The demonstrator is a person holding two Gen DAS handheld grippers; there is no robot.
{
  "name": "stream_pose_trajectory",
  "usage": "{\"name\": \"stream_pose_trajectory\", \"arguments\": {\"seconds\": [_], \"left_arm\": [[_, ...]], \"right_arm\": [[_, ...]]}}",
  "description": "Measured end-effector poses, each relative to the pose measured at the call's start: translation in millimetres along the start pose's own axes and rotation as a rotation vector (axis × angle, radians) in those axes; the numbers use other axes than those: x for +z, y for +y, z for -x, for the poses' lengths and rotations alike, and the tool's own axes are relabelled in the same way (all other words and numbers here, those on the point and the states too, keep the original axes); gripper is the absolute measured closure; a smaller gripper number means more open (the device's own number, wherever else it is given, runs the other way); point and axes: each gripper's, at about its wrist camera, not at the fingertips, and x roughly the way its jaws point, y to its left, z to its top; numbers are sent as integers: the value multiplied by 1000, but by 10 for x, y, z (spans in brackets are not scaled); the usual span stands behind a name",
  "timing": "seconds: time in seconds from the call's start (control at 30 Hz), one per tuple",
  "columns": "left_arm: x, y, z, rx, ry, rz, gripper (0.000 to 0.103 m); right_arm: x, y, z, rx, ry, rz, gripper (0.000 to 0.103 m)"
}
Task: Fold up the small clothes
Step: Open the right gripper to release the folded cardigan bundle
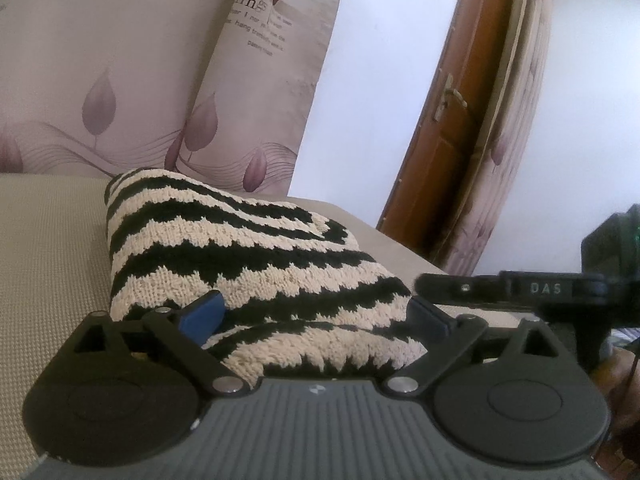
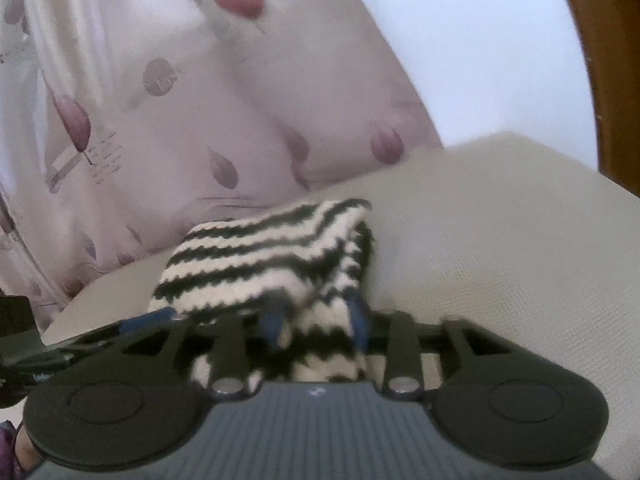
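One garment: a black-and-cream striped knit (image 1: pixel 256 264) lies bunched in layers on the beige surface (image 1: pixel 48 264), near its front edge, with a patterned curtain (image 1: pixel 120 80) behind.
Progress: judged partly done; the knit is already doubled into a compact bundle, but its edges look uneven and it is not yet laid flat.
Left gripper (image 1: pixel 316 316): jaws wide apart, straddling the near end of the bundle; fabric lies between the blue pads (image 1: pixel 204 312) without being pinched.
Right gripper (image 2: pixel 316 320): jaws narrowed onto a fold of the same knit (image 2: pixel 272 256); this view is blurred, so how firm the pinch is I cannot tell.
Remaining: probably a final fold, squaring, release.
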Motion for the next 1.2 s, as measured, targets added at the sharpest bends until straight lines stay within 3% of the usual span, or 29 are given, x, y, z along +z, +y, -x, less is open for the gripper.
{"name": "stream_pose_trajectory", "arguments": {"seconds": [0.13, 0.2, 0.23, 0.47, 0.93, 1.07, 1.2], "left_arm": [[2, -15, -11, 4, 3, -8, 5], [3, -19, -10, 6, 4, -12, 4], [3, -17, -10, 6, 4, -13, 4], [3, -43, -22, 12, 9, -26, 2], [-1, -75, -38, 23, 14, -41, 1], [20, -74, -3, 16, 4, -46, 0], [138, 126, 175, -54, -31, 97, 0]], "right_arm": [[-91, 116, -258, -82, 106, 111, 57], [-160, 29, -292, -88, 108, 73, 37], [-153, -26, -294, -84, 113, 41, 35], [-112, -254, -213, 0, 87, -94, 32], [-116, -379, -209, 7, 58, -179, 26], [-95, -396, -227, 17, 63, -190, 16], [-31, -495, -272, 32, 80, -220, 14]]}}
